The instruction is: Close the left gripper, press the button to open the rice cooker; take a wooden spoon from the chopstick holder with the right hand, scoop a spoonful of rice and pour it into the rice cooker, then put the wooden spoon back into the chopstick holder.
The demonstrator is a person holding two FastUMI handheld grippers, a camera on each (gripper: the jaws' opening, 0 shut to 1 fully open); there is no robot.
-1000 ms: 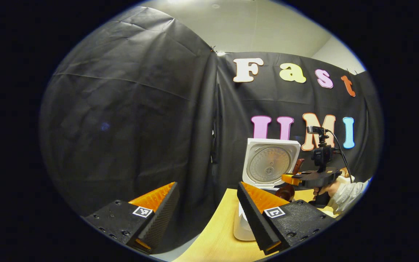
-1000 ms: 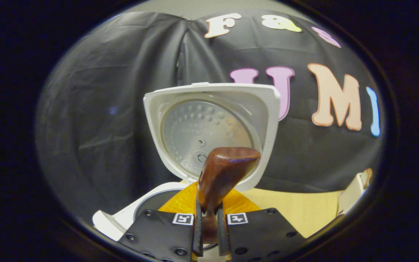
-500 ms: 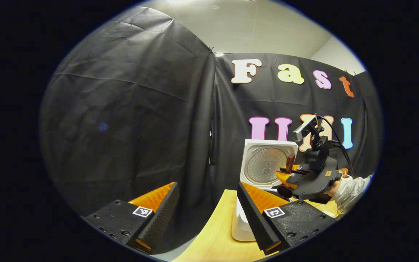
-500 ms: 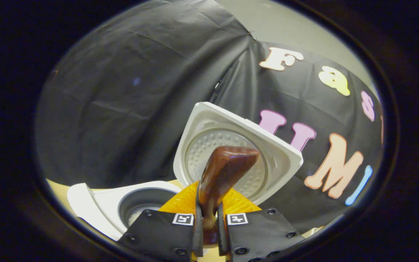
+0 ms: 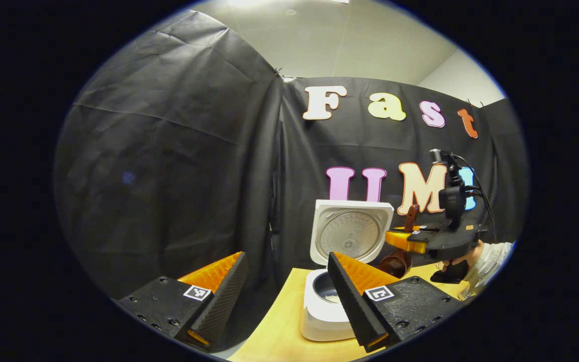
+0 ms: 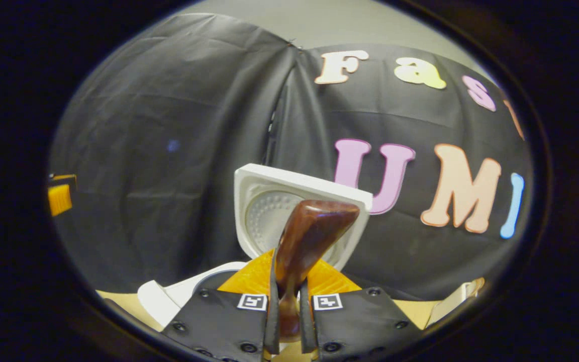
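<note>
While the right gripper (image 6: 285,322) pinches the wooden spoon (image 6: 304,241), its bowl is hidden; the left gripper (image 5: 289,296) gapes.

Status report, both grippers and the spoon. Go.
Left gripper open, empty, low by the cooker. Right gripper shut on spoon, beside the raised lid. Cooker open. Nothing in the way.

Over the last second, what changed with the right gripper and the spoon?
The right gripper rolled to tip the wooden spoon over the rice cooker, then levelled out again, a little farther from the raised lid. It stayed shut on the spoon throughout. The left gripper stayed open and shifted slightly; the lid stayed up.
</note>
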